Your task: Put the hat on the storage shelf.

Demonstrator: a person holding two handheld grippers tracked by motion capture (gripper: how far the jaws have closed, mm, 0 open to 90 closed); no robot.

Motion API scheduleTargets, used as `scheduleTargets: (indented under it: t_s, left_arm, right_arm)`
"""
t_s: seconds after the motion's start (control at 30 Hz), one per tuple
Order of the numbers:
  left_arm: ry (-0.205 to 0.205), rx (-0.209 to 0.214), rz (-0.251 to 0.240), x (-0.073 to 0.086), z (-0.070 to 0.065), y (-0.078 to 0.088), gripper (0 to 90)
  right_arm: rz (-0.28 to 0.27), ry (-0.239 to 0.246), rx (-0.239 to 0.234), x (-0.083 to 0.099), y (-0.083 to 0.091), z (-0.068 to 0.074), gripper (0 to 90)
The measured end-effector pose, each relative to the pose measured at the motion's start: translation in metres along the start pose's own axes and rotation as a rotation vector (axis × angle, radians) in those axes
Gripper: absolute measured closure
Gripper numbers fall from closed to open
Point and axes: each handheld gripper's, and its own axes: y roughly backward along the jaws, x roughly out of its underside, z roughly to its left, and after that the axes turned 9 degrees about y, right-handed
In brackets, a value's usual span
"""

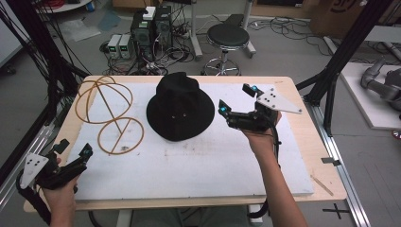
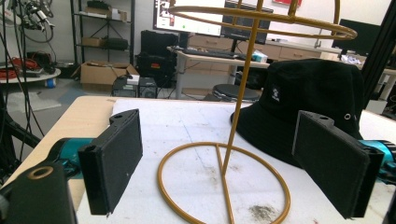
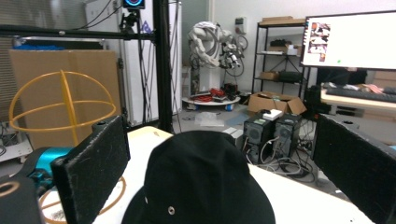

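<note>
Right gripper (image 1: 236, 101): jaws spread wide, empty, just right of the black bucket hat (image 1: 179, 108); likely step is gripping the hat, best by the brim edge, closing squarely. Left gripper (image 1: 71, 153): parted, empty, well left of the hat, facing the gold wire stand (image 1: 109, 113). Left gripper view adds the hat's small white logo (image 2: 275, 91).

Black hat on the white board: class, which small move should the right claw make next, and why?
Probably ease the right claw forward until its jaws straddle the black hat. Its jaws are open and empty beside the brim, pointing at the hat, which lies beside the yellow wire stand.
</note>
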Motion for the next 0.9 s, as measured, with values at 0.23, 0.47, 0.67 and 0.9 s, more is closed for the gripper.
scheduleTargets:
  t_s: [0.23,0.47,0.67,0.9]
  left_arm:
    - [-0.002,-0.001,0.0,0.0,0.001,0.001,16.3]
    - [0.0,0.001,0.002,0.0,0.0,0.0,16.3]
    - [0.0,0.0,0.002,0.0,0.001,0.0,16.3]
    - [0.007,-0.001,0.002,0.001,0.002,0.0,16.4]
  right_arm:
    - [0.02,0.024,-0.036,-0.012,-0.028,0.008,4.2]
    - [0.05,0.031,-0.046,-0.013,-0.051,0.01,4.6]
    - [0.092,0.049,-0.07,-0.011,-0.08,0.015,4.8]
    - [0.125,0.055,-0.093,-0.003,-0.104,0.022,5.5]
